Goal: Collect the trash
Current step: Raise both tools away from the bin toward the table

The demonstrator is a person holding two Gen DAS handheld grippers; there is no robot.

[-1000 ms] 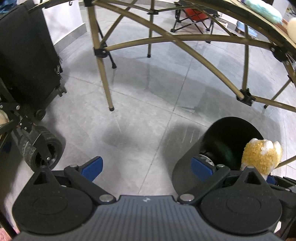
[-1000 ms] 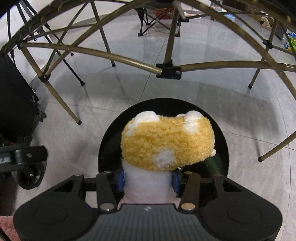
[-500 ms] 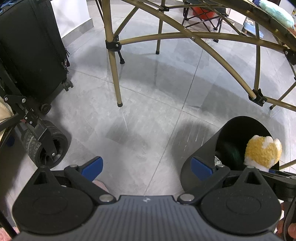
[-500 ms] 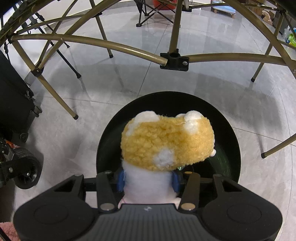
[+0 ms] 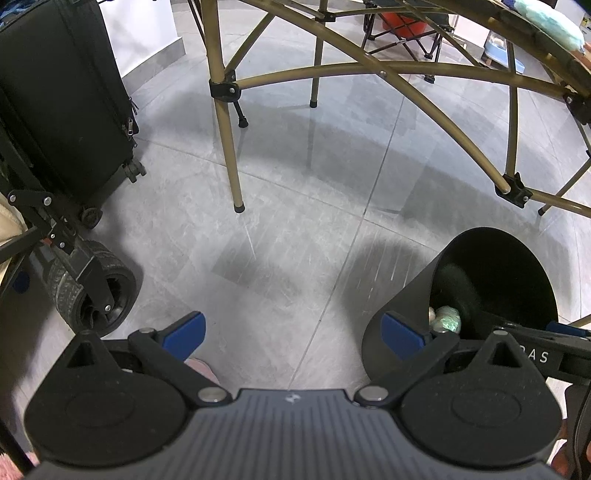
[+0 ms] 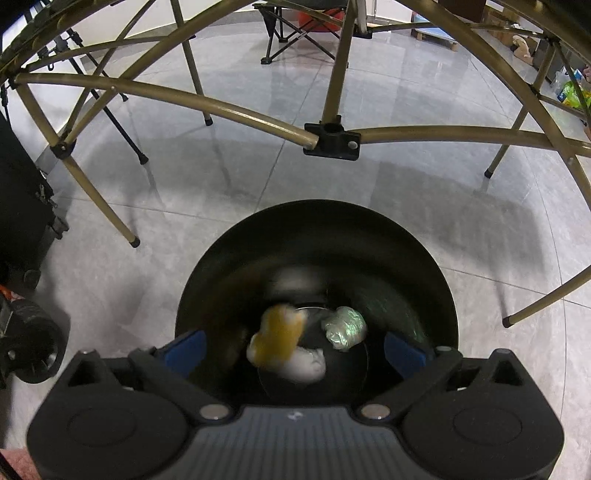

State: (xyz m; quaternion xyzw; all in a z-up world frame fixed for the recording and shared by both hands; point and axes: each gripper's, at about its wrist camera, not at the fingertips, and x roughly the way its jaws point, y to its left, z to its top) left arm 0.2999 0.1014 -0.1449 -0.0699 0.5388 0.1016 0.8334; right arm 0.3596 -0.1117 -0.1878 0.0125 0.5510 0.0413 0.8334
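Observation:
A black round trash bin (image 6: pixel 317 236) stands on the grey tiled floor, right below my right gripper (image 6: pixel 295 349), which is open and empty over its mouth. Inside the bin a yellow and white plush toy (image 6: pixel 280 339) shows blurred, beside a crumpled shiny wrapper (image 6: pixel 345 326). In the left wrist view the bin (image 5: pixel 495 266) is at the lower right with the wrapper (image 5: pixel 447 317) in it. My left gripper (image 5: pixel 291 334) is open and empty over bare floor, left of the bin.
Gold folding-table legs (image 5: pixel 229 144) and cross bars (image 6: pixel 229 107) stand behind the bin. A black suitcase (image 5: pixel 62 92) and a cart wheel (image 5: pixel 96 291) are at the left. A folding chair (image 6: pixel 295 26) stands far back.
My right gripper has opened and let go of the plush toy, which has dropped into the bin. The left gripper has stayed open.

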